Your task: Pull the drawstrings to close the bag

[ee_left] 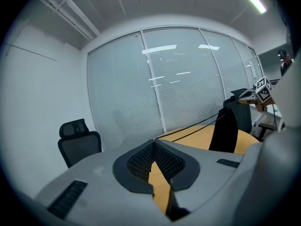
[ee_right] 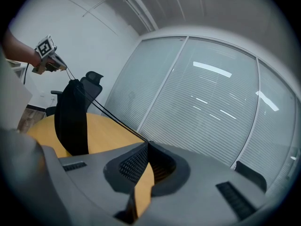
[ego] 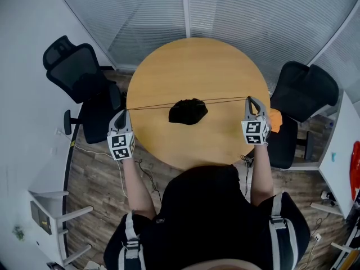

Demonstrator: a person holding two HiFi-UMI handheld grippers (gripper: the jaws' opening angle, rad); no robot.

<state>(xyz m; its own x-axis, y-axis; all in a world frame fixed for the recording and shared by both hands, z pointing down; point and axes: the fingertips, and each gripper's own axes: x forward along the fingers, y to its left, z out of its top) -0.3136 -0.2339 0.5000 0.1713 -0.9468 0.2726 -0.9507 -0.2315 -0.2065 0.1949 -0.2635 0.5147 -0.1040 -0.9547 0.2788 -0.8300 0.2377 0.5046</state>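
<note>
Drawstrings (ego: 152, 106) stretched taut over round table (ego: 197, 61).
Left gripper (ego: 125, 111) and right gripper (ego: 249, 98), jaws pressed together, pinch the drawstrings at opposite table edges; black bag (ego: 188, 111) mid-table between them.

right gripper (ee_right: 146, 142) pinches taut drawstrings (ee_right: 117, 121) running to the black bag (ee_right: 71, 121).

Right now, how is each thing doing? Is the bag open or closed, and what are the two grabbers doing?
Black drawstring bag: mouth looks gathered shut, hanging on its strings over the table.
Drawstrings: stretched tight between both grippers.
Left gripper: shut on one string end.
Right gripper: shut on the other string end.
Office chairs: empty.
</note>
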